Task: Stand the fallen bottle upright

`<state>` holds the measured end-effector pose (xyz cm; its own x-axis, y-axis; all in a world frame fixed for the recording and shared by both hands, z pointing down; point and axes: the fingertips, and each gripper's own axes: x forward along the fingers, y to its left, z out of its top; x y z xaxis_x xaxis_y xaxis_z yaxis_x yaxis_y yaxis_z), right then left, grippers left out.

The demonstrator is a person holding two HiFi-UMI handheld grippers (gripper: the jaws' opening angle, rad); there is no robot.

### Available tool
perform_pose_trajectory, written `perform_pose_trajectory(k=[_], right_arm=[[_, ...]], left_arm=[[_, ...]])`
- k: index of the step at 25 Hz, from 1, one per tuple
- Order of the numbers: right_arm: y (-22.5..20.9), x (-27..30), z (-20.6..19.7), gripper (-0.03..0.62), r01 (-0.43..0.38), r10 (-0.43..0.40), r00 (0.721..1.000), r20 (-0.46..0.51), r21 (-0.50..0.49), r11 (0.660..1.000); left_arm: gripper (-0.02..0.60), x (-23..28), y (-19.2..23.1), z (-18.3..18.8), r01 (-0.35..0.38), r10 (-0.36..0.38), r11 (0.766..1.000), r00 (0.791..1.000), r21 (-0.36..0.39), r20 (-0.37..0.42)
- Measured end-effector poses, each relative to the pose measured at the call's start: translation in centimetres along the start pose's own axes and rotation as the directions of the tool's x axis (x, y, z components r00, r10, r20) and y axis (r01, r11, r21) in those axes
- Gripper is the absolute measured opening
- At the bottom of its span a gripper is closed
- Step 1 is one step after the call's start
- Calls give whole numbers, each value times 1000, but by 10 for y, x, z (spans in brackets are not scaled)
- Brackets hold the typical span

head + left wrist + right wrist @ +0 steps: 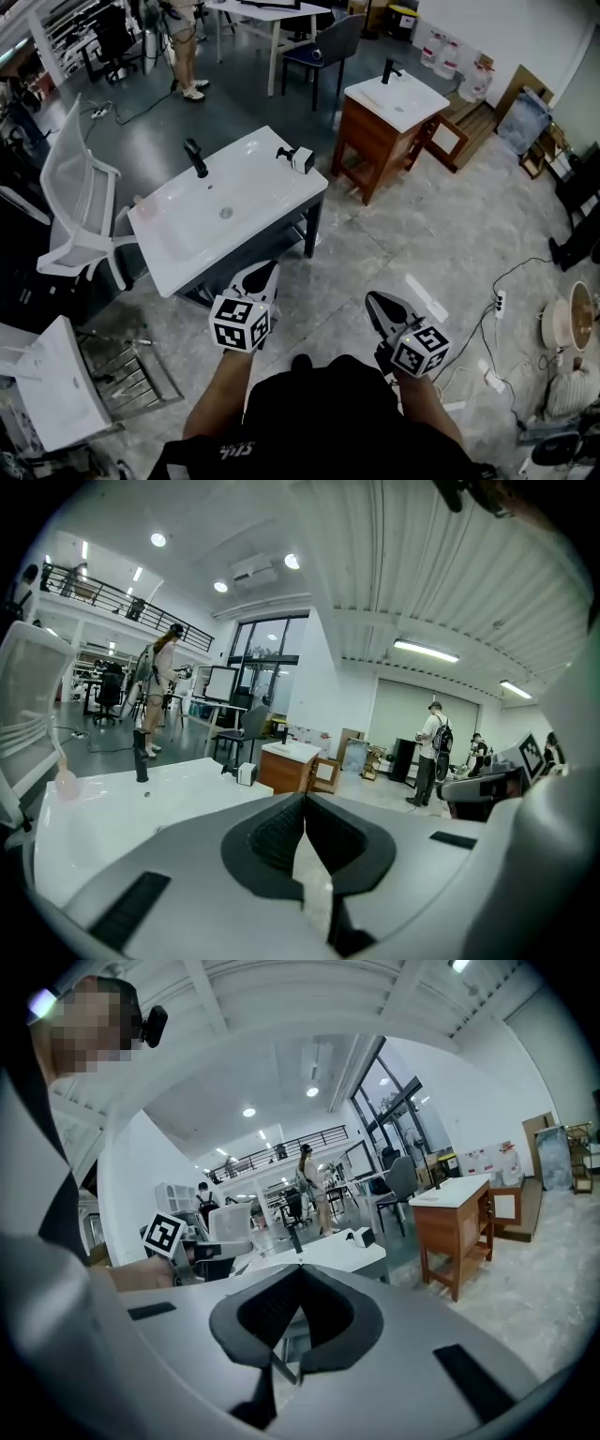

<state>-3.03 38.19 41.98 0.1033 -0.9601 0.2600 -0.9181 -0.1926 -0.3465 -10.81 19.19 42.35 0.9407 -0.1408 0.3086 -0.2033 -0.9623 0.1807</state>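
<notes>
A small white bottle (300,158) with a black pump top lies on its side near the far right corner of the white sink counter (253,211). It also shows far ahead in the left gripper view, bottle (247,773), and in the right gripper view, bottle (362,1237). My left gripper (269,268) hovers just off the counter's near edge, jaws shut and empty (303,799). To its right, over the tiled floor, my right gripper (371,299) is also shut with nothing in it (300,1268). Both are well short of the bottle.
A black faucet (195,157) stands on the counter. A wooden vanity (386,117) sits behind to the right, a white chair (78,208) to the left, another white basin (45,380) and a wire rack (127,367) lower left. Cables and a power strip (499,302) lie right.
</notes>
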Motion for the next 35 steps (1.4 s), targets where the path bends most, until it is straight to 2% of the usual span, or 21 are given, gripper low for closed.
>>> perform_pose_trajectory(k=[4, 9, 16, 18, 22, 27, 35], right_arm=[[-18, 21, 2, 14, 13, -12, 1000, -22, 11, 1000], [-40, 71, 20, 14, -46, 46, 998, -35, -11, 999], [-82, 163, 60, 14, -187, 185, 980, -78, -23, 982], [-101, 187, 80, 14, -220, 215, 972, -89, -41, 975], [-146, 228, 119, 14, -258, 251, 963, -102, -65, 964], [-201, 262, 143, 15, -274, 268, 956, -123, -39, 961], [-251, 308, 167, 14, -298, 293, 945, -148, -16, 954]], left_arm=[[18, 18, 16, 4, -5, 5, 1000, 1000, -16, 3], [18, 49, 41, 7, -36, 36, 999, 999, -29, -4], [18, 106, 110, 43, -174, 175, 982, 985, -72, 6], [18, 131, 120, 56, -194, 195, 978, 981, -81, 6], [18, 188, 126, 77, -192, 192, 978, 981, -78, -9], [18, 251, 136, 97, -199, 197, 976, 980, -86, -36], [18, 300, 158, 124, -224, 222, 971, 975, -80, -33]])
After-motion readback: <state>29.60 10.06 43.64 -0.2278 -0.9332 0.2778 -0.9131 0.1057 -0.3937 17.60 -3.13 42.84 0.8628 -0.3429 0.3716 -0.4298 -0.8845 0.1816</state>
